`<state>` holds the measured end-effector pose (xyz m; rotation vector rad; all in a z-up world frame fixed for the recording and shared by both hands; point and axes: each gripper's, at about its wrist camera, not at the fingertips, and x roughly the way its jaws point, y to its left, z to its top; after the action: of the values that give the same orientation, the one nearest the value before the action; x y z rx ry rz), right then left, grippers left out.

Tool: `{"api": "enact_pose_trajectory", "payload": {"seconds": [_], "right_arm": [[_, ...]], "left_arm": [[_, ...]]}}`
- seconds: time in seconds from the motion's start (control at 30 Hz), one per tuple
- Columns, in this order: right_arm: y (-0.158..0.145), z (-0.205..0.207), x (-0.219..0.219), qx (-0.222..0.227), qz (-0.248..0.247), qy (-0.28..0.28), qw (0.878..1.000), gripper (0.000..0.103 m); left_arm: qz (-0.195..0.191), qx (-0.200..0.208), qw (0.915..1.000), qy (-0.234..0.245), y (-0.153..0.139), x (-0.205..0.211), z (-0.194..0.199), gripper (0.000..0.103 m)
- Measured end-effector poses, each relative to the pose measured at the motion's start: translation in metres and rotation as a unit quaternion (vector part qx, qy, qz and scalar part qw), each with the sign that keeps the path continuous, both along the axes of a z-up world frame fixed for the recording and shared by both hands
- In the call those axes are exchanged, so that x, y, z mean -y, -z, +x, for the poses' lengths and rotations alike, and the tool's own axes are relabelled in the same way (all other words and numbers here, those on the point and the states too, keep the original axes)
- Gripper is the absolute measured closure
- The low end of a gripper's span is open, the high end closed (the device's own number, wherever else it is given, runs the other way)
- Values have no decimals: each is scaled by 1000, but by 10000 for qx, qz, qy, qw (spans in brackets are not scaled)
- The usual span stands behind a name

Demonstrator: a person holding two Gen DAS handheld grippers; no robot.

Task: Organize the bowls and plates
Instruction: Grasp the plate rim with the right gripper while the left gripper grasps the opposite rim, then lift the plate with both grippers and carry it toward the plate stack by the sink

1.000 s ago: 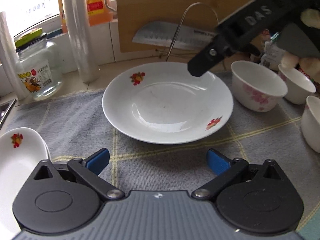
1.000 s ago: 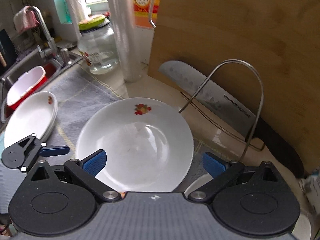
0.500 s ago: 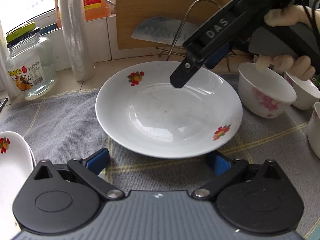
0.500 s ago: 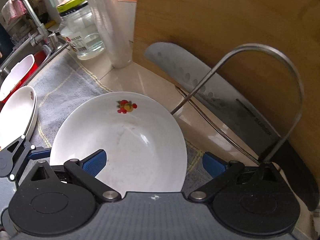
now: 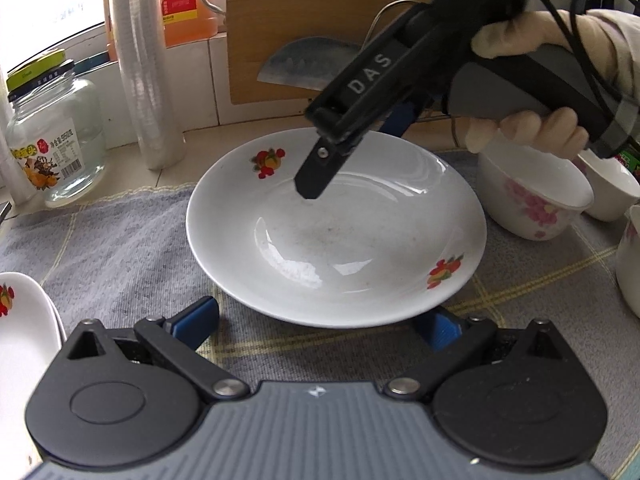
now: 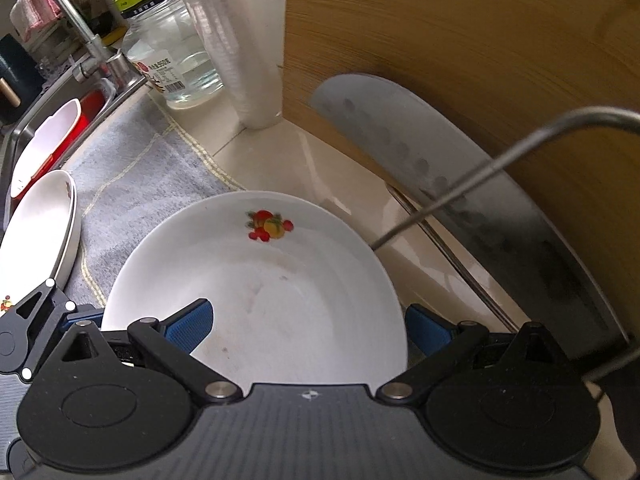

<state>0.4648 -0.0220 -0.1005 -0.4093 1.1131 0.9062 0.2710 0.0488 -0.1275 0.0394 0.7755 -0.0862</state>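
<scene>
Glass jar (image 5: 52, 136), cleaver (image 6: 460, 184) vs wood board (image 6: 480, 40), faucet (image 6: 80, 32), grey mat (image 5: 120, 248)

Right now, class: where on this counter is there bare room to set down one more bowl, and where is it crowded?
Free: the grey checked cloth between the white fruit-patterned plate and the glass jar; also the beige counter strip before the wooden cutting board. Crowded: the right side, with white floral bowls.

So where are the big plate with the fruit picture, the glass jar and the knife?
Big plate (image 5: 360, 240): left wrist view, on its bare white centre.
Glass jar (image 5: 56, 136): left wrist view, on its clear body above the label.
Knife (image 6: 408, 152): right wrist view, on the flat of its blade.
</scene>
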Motion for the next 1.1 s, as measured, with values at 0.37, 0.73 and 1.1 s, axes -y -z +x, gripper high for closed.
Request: {"api": "enact_pose_trajectory", "payload": {"seconds": [0.37,0.73,1.1], "right_arm": [[0,4,-11,-67,71,-215,9997,0],[1,3,-13,-49,46,-258,9996,0],[-3,-4,-12,21,5,-352,9994,0]], "left_arm": [[3,36,9999,99,1,0,-1,1],[95,98,9995,299,-1,3,-3,5],[132,107,9992,353,-5,2,-4,7]]}}
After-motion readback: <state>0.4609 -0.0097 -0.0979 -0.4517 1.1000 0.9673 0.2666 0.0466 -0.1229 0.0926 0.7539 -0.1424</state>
